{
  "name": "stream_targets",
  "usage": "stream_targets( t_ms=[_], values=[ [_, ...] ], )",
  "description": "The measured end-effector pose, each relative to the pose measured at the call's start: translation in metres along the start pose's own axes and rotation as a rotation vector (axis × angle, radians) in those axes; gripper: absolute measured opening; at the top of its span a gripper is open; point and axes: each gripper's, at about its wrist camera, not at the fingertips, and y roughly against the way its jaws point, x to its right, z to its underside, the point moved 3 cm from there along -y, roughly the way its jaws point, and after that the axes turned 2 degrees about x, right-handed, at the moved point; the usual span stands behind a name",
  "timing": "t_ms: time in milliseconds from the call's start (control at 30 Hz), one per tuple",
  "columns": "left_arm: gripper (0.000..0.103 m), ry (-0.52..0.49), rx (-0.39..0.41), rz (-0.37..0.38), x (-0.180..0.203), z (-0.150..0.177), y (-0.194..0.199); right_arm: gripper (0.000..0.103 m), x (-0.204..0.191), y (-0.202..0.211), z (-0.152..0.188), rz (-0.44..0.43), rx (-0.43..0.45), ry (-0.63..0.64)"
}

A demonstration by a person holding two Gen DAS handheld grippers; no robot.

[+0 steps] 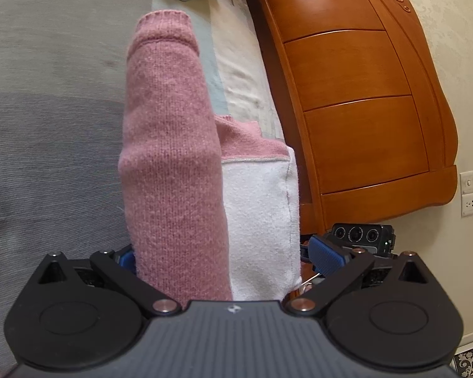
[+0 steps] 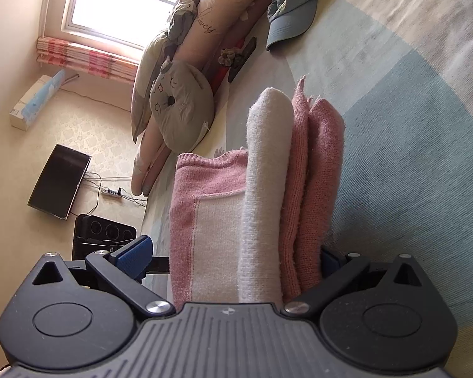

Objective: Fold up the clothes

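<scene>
A folded pink and white knit sweater [image 1: 170,157] lies on the bed, and its near end sits between the fingers of my left gripper [image 1: 225,256]. That gripper is spread wide. Its left blue pad [image 1: 126,259] touches the pink fold, while the right pad [image 1: 326,255] stands just clear of the white part. In the right wrist view the same sweater [image 2: 312,173] shows as stacked pink and white layers inside my right gripper [image 2: 231,258]. This one is open too, with a gap between its left pad [image 2: 135,255] and the cloth. Its right pad is mostly hidden behind the pink layers.
The bedspread [image 1: 47,126] is grey and pale blue. A wooden headboard [image 1: 356,94] stands close on the right. A blue cap [image 2: 288,19], pillows and a round grey cushion [image 2: 181,107] lie along the bed's edge. A black device with three lenses [image 2: 105,231] sits beside the bed.
</scene>
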Motion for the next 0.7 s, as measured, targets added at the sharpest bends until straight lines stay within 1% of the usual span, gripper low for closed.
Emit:
stream_targets(
  t_ms=[200, 333, 533, 700],
  values=[
    [0.101, -0.014, -0.025, 0.042, 0.007, -0.008, -0.027, 0.103, 0.014, 0.027, -0.016, 0.017, 0.023, -0.012],
    [0.101, -0.025, -0.051, 0.078, 0.022, -0.012, -0.062, 0.103, 0.027, 0.05, -0.031, 0.042, 0.043, -0.012],
    [0.101, -0.034, -0.089, 0.16, 0.035, -0.025, -0.107, 0.103, 0.052, 0.09, -0.065, 0.065, 0.097, -0.02],
    [0.101, -0.026, -0.11, 0.205, 0.039, -0.04, -0.141, 0.103, 0.071, 0.116, -0.097, 0.084, 0.141, -0.015]
  ],
)
